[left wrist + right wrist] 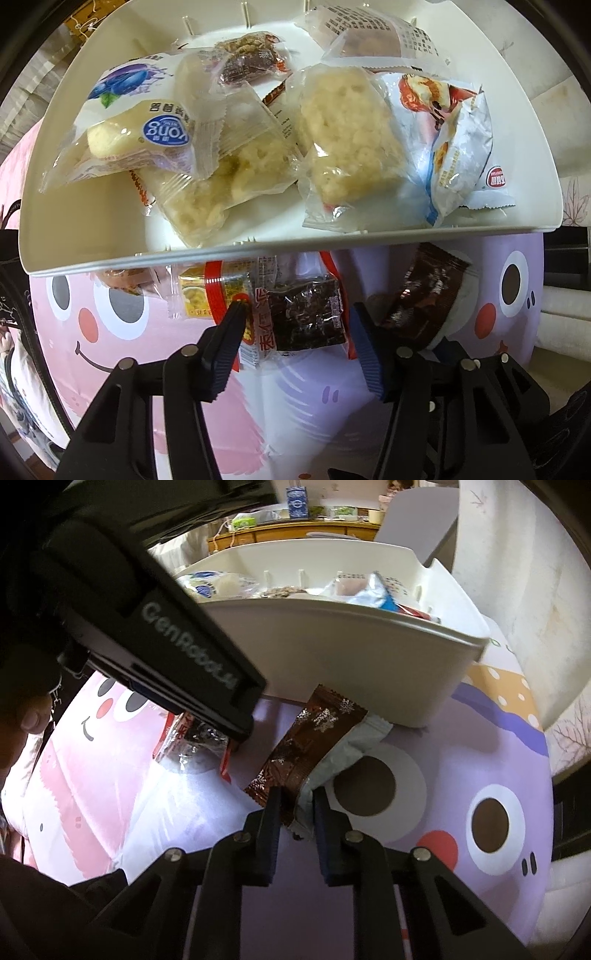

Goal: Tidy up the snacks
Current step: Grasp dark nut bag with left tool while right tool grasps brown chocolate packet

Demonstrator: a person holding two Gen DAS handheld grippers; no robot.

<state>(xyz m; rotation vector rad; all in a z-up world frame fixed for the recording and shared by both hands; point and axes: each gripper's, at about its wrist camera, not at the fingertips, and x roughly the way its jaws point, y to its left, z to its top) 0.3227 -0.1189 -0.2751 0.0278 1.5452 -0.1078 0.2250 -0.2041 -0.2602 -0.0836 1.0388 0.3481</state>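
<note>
Both grippers grabbing snacks on the cartoon sheet

Right gripper [297, 799] fingers clamped on the brown packet [306, 742] beside the white bin [110, 254]; left gripper [295, 332] fingers straddle the dark red-trimmed packet [303, 317], can't tell if they're squeezing.

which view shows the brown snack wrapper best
The right wrist view: the brown snack wrapper fills mid-frame, pinched in the right claw. The left wrist view shows it partly hidden behind a finger.
</note>
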